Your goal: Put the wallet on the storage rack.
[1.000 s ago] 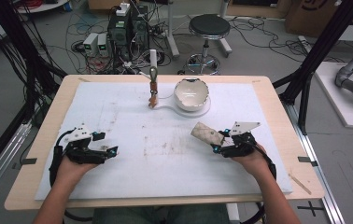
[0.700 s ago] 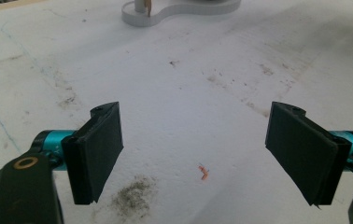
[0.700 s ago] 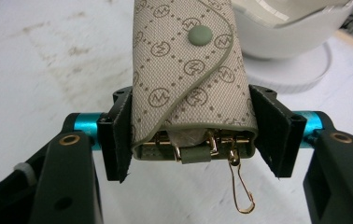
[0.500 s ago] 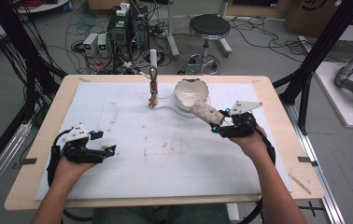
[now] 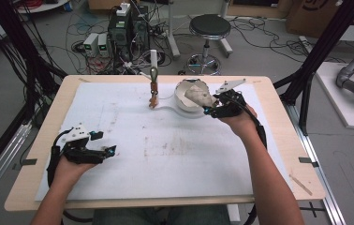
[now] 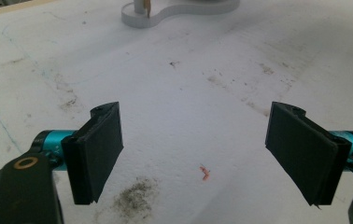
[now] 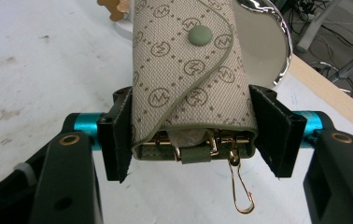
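Right tongs (image 7: 191, 140) clamp a patterned key pouch (image 7: 188, 70) over the white bowl (image 5: 187, 96) at the counter's far side; left tongs (image 6: 202, 154) rest wide, empty, near left. Carrying looks nearly done. Release probably remains, though the bowl's inside is hidden.

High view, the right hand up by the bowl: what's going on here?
A person at a table works with two hand-held grippers. The right gripper is shut on a beige monogram-patterned key pouch with a green snap button, gold clips dangling from its open end, and holds it at the rim of the white bowl at the far side of the white table cover. The pouch is not yet released. The left gripper rests open at the near left, holding nothing.
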Motion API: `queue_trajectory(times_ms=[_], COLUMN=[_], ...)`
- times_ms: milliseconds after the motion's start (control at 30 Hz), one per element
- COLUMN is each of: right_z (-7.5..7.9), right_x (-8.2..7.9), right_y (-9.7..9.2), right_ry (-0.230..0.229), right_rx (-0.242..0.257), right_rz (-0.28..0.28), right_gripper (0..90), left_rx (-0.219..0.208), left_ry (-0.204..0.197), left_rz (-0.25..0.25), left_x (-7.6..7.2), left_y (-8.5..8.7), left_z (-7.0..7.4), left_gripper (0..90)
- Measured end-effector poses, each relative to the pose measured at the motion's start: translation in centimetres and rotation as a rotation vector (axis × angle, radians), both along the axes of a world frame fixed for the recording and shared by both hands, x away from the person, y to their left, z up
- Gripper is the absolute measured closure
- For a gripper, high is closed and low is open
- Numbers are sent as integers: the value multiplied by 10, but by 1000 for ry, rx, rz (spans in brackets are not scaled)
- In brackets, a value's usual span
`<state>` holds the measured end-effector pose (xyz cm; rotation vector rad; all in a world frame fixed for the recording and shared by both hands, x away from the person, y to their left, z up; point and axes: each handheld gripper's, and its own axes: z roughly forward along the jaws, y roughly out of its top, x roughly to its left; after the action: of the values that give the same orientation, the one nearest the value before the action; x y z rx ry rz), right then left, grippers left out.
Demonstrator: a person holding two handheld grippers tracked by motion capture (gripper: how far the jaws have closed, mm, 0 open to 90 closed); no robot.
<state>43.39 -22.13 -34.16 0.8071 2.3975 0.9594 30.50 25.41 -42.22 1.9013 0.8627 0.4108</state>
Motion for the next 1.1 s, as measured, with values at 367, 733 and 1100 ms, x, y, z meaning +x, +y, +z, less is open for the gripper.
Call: queue_trajectory(times_ms=[367, 733, 1100], right_z=[-7, -8, -17], right_x=[28, 43, 52], right_y=[18, 33, 45], right_ry=[43, 70, 66], right_rx=[-53, -131, -139], right_rz=[-41, -87, -144], right_gripper=[375, 372, 358], left_rx=[-10, -12, -12], left_ry=[5, 12, 10], left_rz=[7, 10, 13], left_x=[0, 0, 0], left_y=[2, 2, 4], left_z=[-1, -2, -2], left_gripper=[190, 190, 189])
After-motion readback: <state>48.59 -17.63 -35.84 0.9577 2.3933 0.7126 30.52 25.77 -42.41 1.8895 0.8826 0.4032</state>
